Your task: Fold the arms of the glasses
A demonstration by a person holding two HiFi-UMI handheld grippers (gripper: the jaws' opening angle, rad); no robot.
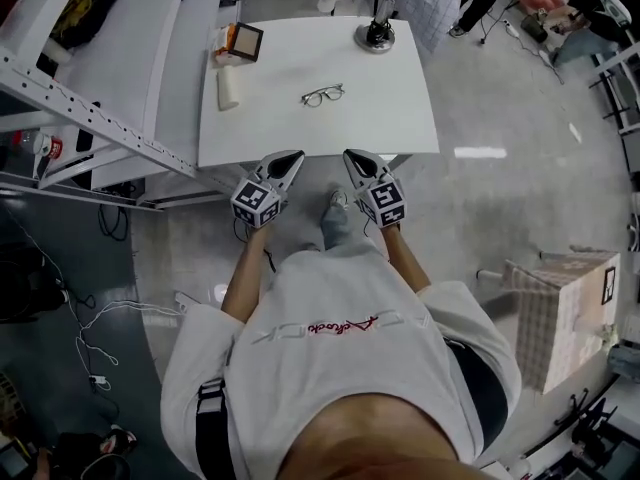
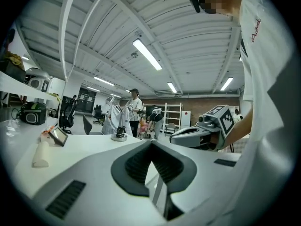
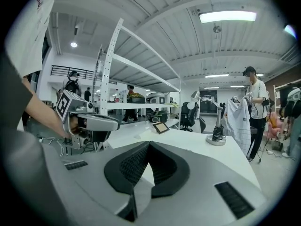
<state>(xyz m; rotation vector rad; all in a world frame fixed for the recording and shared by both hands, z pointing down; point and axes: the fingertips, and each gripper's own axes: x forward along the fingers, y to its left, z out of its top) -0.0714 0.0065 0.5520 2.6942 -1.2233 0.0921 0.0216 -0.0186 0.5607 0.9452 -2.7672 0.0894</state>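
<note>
A pair of thin dark-rimmed glasses [image 1: 323, 95] lies with its arms spread near the middle of the white table [image 1: 410, 128]. My left gripper [image 1: 296, 155] and right gripper [image 1: 349, 154] hover side by side at the table's near edge, short of the glasses, both pointing at them. In the left gripper view the left gripper [image 2: 151, 144] has its tips together with nothing between them. The right gripper [image 3: 149, 144] looks the same in its own view. Neither gripper view shows the glasses; the jaws cover that part of the table.
On the table stand a lamp base [image 1: 375, 35] at the back, a small framed tablet [image 1: 243, 41] and a white tube [image 1: 228, 88] at the left. A metal shelf rack [image 1: 90, 108] runs along the left. A pale box [image 1: 560, 318] sits on the floor at the right.
</note>
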